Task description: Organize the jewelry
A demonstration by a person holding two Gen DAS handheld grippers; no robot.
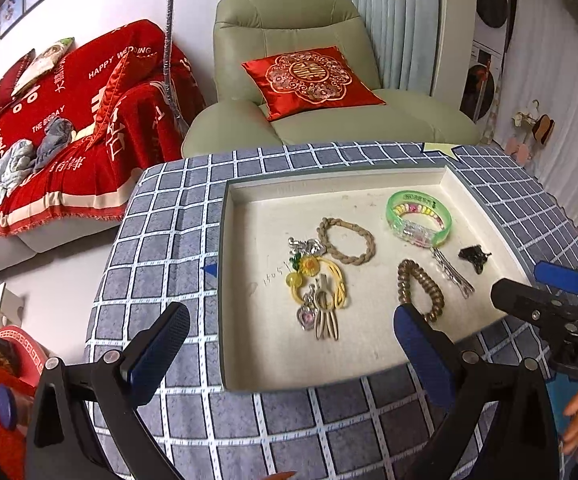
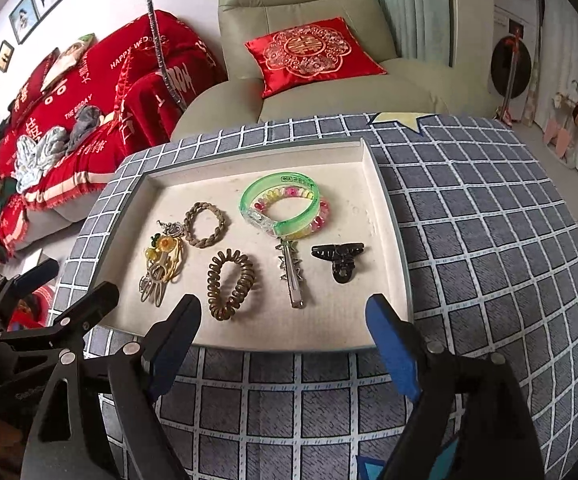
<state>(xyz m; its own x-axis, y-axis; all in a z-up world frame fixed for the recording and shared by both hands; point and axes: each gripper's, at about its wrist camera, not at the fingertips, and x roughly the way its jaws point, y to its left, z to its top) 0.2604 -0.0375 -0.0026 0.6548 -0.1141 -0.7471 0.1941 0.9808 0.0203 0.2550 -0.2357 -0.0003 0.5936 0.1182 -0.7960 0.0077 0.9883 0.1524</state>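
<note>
A shallow cream tray lies on the checked table. In it are a green bangle, a braided band, a brown coil hair tie, a silver star clip, a black claw clip and a yellow flower hair-tie pile. My left gripper is open and empty at the tray's near edge. My right gripper is open and empty at the near edge too.
The table has a blue-grey checked cloth. A green armchair with a red cushion stands behind it. A sofa with a red cover is at the left. The right gripper shows at the right edge of the left wrist view.
</note>
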